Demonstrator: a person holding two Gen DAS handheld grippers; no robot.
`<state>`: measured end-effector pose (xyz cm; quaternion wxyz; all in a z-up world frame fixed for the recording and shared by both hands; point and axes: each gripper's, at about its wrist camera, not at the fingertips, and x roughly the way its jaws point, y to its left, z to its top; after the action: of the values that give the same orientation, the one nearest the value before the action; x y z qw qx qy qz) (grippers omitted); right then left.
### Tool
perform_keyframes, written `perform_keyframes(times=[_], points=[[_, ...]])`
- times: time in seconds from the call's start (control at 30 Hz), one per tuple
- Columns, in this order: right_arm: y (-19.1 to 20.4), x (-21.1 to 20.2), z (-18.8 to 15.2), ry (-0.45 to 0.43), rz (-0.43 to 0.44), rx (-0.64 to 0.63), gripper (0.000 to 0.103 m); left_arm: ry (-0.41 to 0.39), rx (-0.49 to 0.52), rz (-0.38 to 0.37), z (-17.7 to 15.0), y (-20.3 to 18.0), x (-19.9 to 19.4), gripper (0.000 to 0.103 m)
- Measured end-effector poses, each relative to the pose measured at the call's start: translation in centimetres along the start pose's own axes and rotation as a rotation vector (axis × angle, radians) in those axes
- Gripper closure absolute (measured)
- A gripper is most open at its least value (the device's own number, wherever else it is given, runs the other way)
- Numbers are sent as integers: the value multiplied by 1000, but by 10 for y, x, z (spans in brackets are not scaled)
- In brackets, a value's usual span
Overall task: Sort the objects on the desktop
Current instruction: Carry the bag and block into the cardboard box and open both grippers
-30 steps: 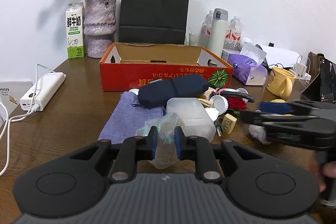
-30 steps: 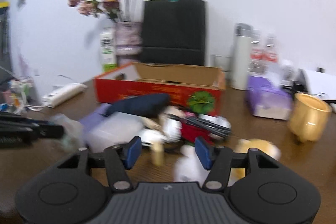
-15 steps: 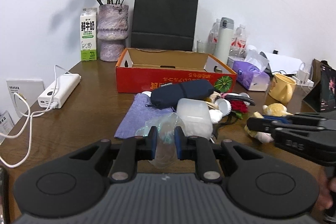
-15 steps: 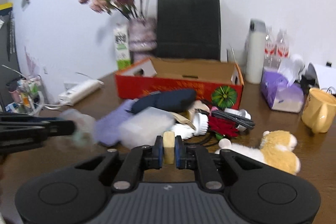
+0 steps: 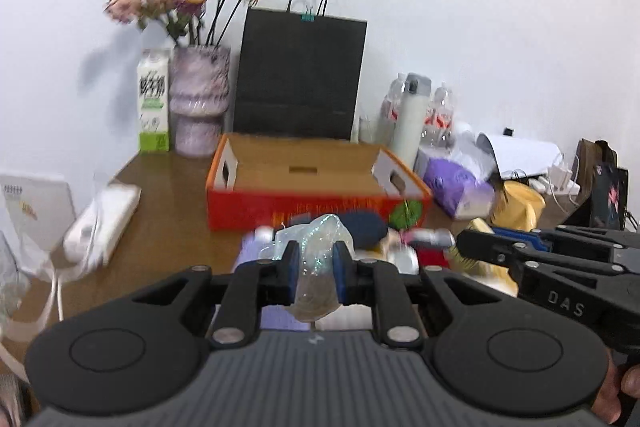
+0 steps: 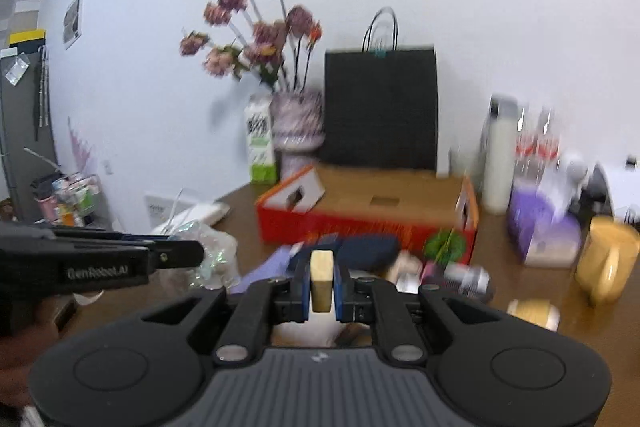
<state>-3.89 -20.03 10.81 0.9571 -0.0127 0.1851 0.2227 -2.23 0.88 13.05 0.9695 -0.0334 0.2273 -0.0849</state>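
The left gripper (image 5: 314, 267) is pinching a crumpled clear plastic bag (image 5: 316, 267) above the pile of clutter, while the right gripper (image 6: 322, 283) is clamping a small beige block (image 6: 322, 279) before the red cardboard box (image 6: 360, 223).

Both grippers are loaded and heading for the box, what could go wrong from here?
The plastic bag is soft and pinched only across its middle, so it might slip from the left gripper. The right gripper holds the small block by a narrow grip. Both views are blurred, and the box has pile items crowding its front.
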Motion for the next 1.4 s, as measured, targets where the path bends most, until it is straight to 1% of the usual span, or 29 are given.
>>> perform_keyframes(times=[0.03,0.1,0.17,0.23,0.3,0.33,0.4,0.43,0.47,0.5,0.6,0.67,0.7,0.73,0.77,0.83,0.87,0.9,0.93,0.97,1.03,1.1,1.17,1.23,1.27,1.3,1.33,1.37,1.4], points=[[-4,6,13,-20,-2,-7,93,-4,16,-2,17,2,10,85],[-14,25,40,-37,-4,-13,93,-29,49,39,52,6,38,85],[-29,54,71,-45,5,1,93,-39,84,70,78,9,69,85],[-48,93,101,-14,0,31,93,-19,124,87,101,13,108,85],[-63,132,123,15,-18,45,93,13,144,116,120,19,151,85],[-72,157,134,42,-32,52,93,38,127,127,127,24,172,85],[-84,204,149,95,-54,58,93,130,100,121,140,35,223,85],[-89,225,153,123,-52,70,93,162,82,132,143,41,246,85],[-95,249,156,152,-55,76,93,199,85,134,145,46,267,85],[-102,274,157,199,-54,84,93,245,67,141,146,53,291,85],[-119,339,148,333,-60,121,93,373,-23,131,140,81,352,84],[-128,378,135,417,-70,135,93,415,-16,118,134,90,379,82],[-131,396,126,457,-77,140,93,438,3,121,129,93,392,81],[-133,407,119,482,-90,143,93,435,14,133,126,94,401,77],[-135,419,113,506,-103,140,93,425,29,134,124,94,404,69],[-139,435,103,537,-130,133,92,437,58,140,123,92,412,53],[-142,441,100,547,-132,139,89,444,65,138,124,91,413,36],[-143,444,98,558,-133,149,88,438,71,130,125,90,412,25],[-145,447,96,568,-140,162,80,430,80,130,127,88,412,23],[-148,446,96,563,-146,168,69,425,86,139,131,86,411,23],[-147,440,102,539,-158,155,63,411,64,143,139,85,403,21],[-148,430,113,509,-177,152,55,401,30,136,147,85,388,16],[-146,412,122,481,-184,152,42,396,16,140,153,83,373,15],[-141,393,126,469,-197,134,41,380,-4,152,155,81,348,14],[-138,381,126,465,-202,130,41,371,-29,162,154,80,336,11],[-135,373,127,463,-201,133,41,366,-60,177,151,80,322,6],[-135,360,126,457,-198,141,41,360,-91,198,147,77,308,3],[-132,346,124,451,-197,149,41,359,-113,214,140,76,296,3],[-130,334,122,443,-196,155,41,381,-109,231,131,71,282,3]])
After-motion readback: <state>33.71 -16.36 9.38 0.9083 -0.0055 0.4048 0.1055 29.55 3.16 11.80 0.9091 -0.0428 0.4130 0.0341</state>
